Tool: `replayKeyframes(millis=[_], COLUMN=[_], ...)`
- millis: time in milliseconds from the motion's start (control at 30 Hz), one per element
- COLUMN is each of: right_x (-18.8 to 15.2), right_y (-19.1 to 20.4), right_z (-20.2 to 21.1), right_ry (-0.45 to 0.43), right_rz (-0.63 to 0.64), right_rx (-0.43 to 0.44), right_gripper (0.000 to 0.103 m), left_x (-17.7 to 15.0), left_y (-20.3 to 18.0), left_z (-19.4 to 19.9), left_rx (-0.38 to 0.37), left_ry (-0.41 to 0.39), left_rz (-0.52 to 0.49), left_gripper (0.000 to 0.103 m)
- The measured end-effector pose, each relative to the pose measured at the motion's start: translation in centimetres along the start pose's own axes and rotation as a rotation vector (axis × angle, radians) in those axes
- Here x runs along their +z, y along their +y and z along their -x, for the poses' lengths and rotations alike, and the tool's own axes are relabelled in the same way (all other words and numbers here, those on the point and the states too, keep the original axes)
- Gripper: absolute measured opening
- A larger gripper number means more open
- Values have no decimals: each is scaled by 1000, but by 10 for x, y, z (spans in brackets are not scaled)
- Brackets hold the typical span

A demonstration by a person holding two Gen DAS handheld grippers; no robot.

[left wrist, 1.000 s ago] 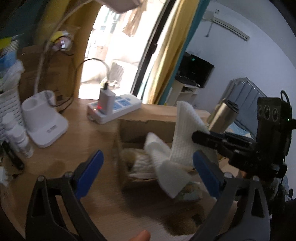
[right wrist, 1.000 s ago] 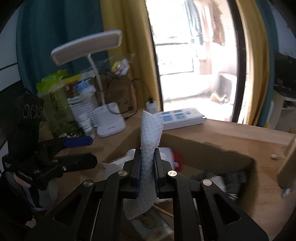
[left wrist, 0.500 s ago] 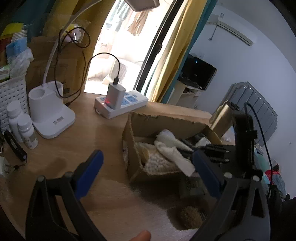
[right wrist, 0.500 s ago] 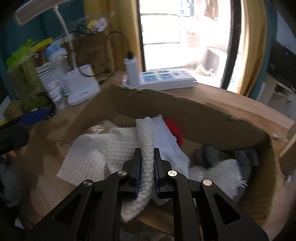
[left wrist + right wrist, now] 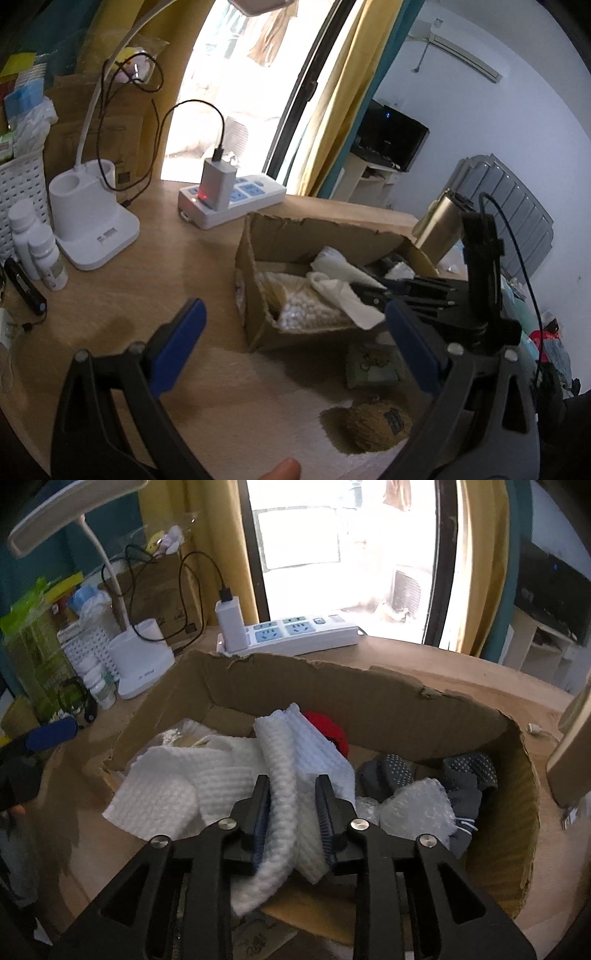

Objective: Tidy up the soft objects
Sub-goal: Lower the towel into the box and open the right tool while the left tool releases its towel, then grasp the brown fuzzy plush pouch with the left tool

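Note:
A white waffle-weave cloth lies draped over the front edge of an open cardboard box. My right gripper sits over the box with its jaws opened part way, the cloth loose between them. The cloth and the box also show in the left wrist view. My left gripper is wide open and empty, held above the wooden table in front of the box. In the box are grey dotted socks, bubble wrap and a red soft item.
A brown fuzzy ball and a flat patterned packet lie on the table in front of the box. A white power strip, lamp base, pill bottles and metal flask stand around it.
My right gripper carried the white cloth down from above into the box, then its jaws opened. My left gripper stayed open and drew back slightly.

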State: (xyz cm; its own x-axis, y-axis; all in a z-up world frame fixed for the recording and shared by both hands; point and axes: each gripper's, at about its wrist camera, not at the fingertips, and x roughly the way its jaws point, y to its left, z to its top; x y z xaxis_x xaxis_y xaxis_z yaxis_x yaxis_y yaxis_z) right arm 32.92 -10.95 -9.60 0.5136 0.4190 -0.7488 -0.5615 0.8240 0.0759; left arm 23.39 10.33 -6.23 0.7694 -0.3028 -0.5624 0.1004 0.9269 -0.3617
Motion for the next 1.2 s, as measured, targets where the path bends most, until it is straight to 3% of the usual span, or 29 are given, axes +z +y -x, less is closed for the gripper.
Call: replayKeyframes(millis=[100,300,567,867,1200], right_x=[0,-1,-13,-28,-45], right_y=[-1,-1,3,7,16], right_z=[13,41,79,111,121], right_ry=[-40,-101,-153,-192,-193], right_rz=[-14,-12,-15,-14,-8], right_rx=[3,-16,-31,-45,-24], right_gripper=[45,53,57,61,62], left_x=[-1,-2,-6,-12,-28], left_y=[-6,-13,-26,-40,-47], left_z=[3,10,23,30,40], left_rx=[-2,-1,-7,64,107], left_ry=[-1,-11,-35,-46,-35], left_rz=[-6,-14,-14,-36,-46], left_gripper=[99,99,99,99,99])
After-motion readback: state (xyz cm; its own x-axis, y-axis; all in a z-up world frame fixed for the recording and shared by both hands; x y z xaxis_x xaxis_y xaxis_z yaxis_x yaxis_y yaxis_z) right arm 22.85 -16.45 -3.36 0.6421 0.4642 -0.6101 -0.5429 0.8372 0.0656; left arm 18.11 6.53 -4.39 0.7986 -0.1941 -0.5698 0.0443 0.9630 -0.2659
